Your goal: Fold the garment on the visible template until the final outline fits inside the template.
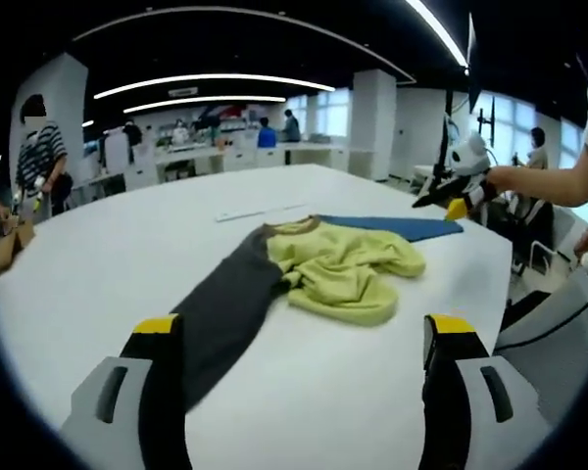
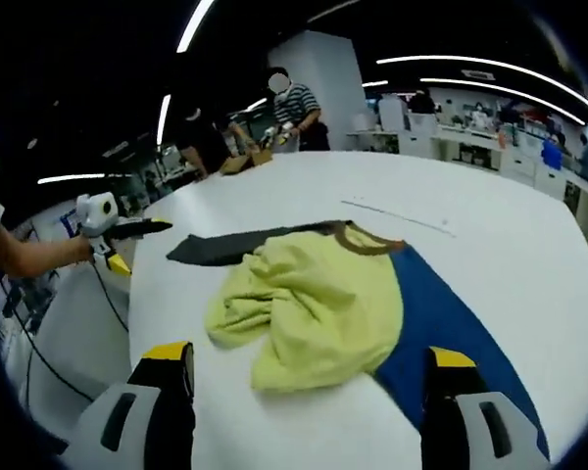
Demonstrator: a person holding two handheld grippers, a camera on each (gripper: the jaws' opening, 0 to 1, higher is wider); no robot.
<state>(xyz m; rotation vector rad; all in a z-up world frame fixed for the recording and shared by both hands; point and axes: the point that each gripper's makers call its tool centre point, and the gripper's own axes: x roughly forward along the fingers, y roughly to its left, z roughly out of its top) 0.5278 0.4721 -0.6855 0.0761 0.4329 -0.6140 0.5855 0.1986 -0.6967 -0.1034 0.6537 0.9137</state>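
Observation:
A crumpled garment lies on the white table [image 1: 108, 264]: a yellow-green body [image 1: 343, 269], a dark grey sleeve [image 1: 225, 313] and a blue sleeve [image 1: 397, 227]. My left gripper [image 1: 304, 328] is open, and the grey sleeve's end lies by its left jaw. A hand holds my right gripper [image 1: 458, 196] above the far end of the blue sleeve. In the right gripper view, my right gripper [image 2: 309, 357] stands open over the yellow-green body [image 2: 314, 304], with the blue sleeve [image 2: 441, 323] by its right jaw. The grey sleeve [image 2: 240, 245] stretches toward my left gripper [image 2: 118, 240].
A thin pale line [image 1: 260, 211] is marked on the table beyond the garment. People [image 2: 294, 108] stand at the table's far end by a brown box [image 2: 250, 160]. Desks and more people [image 1: 265, 132] fill the room behind. The table edge [image 1: 510, 294] runs close on the right.

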